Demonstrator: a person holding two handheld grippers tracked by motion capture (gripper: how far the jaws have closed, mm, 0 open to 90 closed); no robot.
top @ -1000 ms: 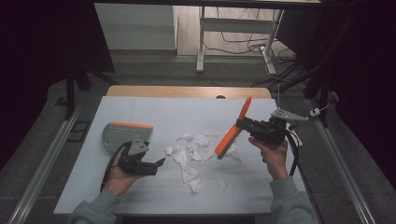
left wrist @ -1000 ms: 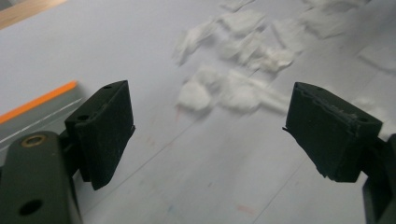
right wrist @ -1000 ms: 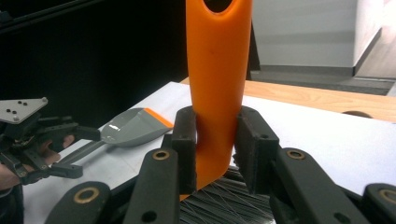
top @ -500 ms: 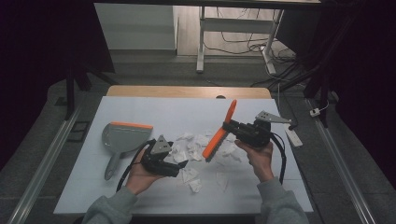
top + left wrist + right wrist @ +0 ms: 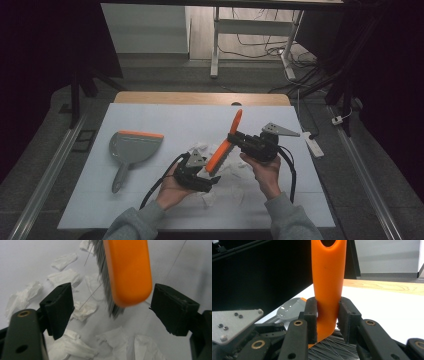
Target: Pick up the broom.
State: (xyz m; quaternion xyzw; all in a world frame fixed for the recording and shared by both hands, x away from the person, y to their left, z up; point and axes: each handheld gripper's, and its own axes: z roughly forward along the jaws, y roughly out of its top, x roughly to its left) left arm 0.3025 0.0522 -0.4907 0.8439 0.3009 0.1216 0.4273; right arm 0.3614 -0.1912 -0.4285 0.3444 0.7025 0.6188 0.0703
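Covering part of the paper scraps (image 5: 200,148) at mid-frame, my hands hide the table (image 5: 165,117) beneath. My right claw (image 5: 327,315) clamps the orange brush (image 5: 223,145), gray bristles downward; my left claw (image 5: 110,307) gapes around its tip. Left, a dustpan (image 5: 131,146) lies apart.

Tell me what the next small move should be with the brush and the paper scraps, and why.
Probably lower the brush and sweep toward the dustpan. The right claw is clamped on its orange handle, the bristles hang just above the torn paper scraps, and the left claw sits open around the brush tip, gripping nothing.
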